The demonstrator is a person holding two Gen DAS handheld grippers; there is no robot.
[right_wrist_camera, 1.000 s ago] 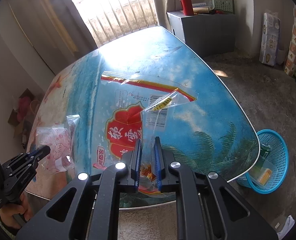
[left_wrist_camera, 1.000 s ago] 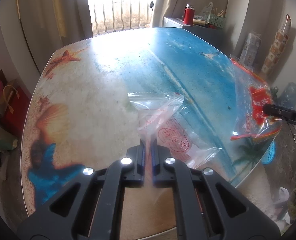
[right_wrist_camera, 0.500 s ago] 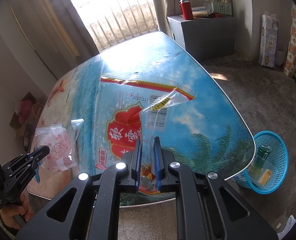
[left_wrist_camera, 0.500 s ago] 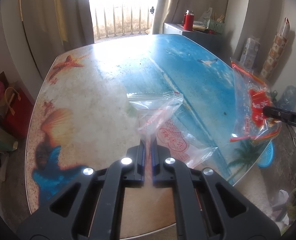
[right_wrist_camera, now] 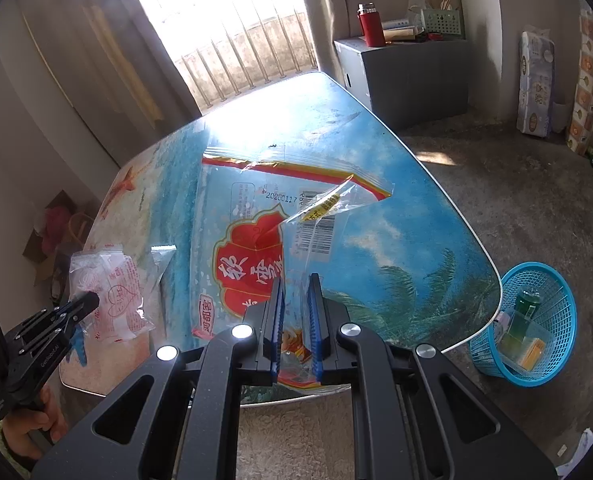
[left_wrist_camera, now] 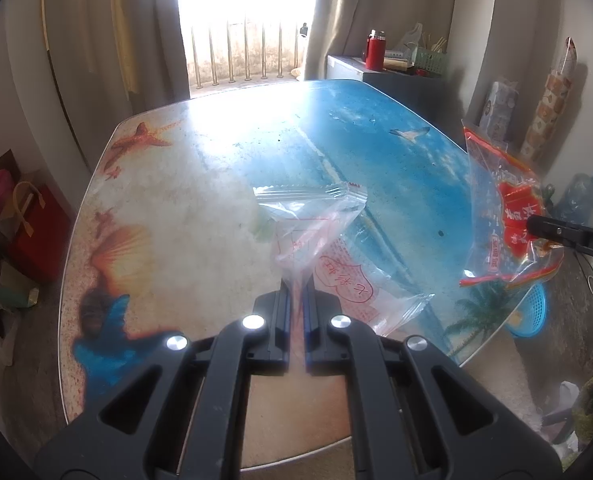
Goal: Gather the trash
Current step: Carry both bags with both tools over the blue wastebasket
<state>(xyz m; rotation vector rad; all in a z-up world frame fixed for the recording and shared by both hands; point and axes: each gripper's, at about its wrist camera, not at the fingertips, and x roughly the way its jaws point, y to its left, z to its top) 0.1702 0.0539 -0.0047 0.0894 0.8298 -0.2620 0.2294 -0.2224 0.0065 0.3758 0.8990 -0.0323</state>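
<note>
Both grippers angled down over the table (left_wrist_camera: 200, 208): left gripper (left_wrist_camera: 295, 294) clamped on small clear wrapper (left_wrist_camera: 316, 224), right gripper (right_wrist_camera: 296, 288) on large red-printed bag (right_wrist_camera: 248, 264).

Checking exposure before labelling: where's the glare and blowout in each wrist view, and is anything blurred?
Left wrist: window blown out, glare washing the table's far half; clear bag sharp. Right wrist: window overexposed, white patch on the table by it; red-print bag legible, blue basket evenly lit. Fisheye bends both edges.

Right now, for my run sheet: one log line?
left gripper: small clear bag | right gripper: large red-printed bag | basket: unreached
</note>
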